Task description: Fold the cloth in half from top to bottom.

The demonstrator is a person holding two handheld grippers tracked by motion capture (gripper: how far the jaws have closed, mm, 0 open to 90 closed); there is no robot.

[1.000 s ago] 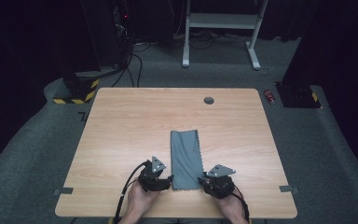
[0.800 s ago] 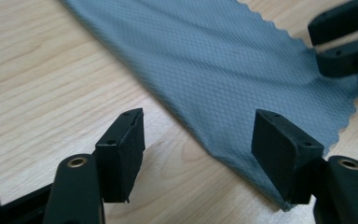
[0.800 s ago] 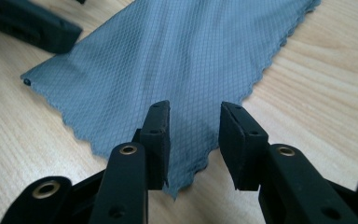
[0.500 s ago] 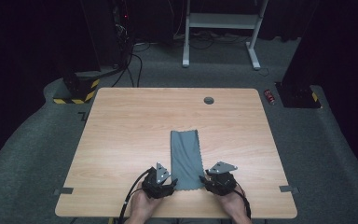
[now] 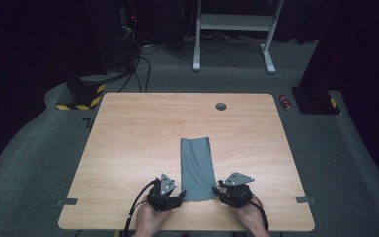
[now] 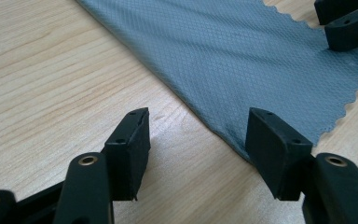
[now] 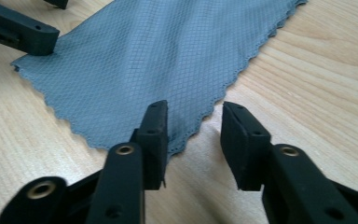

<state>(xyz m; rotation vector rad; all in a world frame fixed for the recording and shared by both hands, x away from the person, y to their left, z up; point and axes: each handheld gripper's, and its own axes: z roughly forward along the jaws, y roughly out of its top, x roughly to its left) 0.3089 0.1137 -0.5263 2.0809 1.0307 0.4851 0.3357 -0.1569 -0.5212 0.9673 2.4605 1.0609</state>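
A grey-blue cloth point(image 5: 196, 168) with a zigzag hem lies flat as a long strip on the wooden table point(image 5: 128, 128). My left gripper point(image 5: 180, 195) sits at its near left corner and my right gripper point(image 5: 220, 192) at its near right corner. In the left gripper view the gripper point(image 6: 198, 140) is open, its jaws straddling the cloth's point(image 6: 242, 51) side edge close to the wood. In the right gripper view the gripper point(image 7: 193, 135) is open more narrowly, one jaw over the cloth's point(image 7: 154, 56) corner and the other over bare wood. Nothing is clamped.
A round dark grommet point(image 5: 221, 106) sits near the table's far edge. Both hands rest close to the front edge. On the carpet beyond stand a white desk frame point(image 5: 232, 29), cables, and a small red object point(image 5: 287, 102).
My left gripper has slid slightly toward the front edge and the cloth's corner. The right gripper and the cloth have barely moved.
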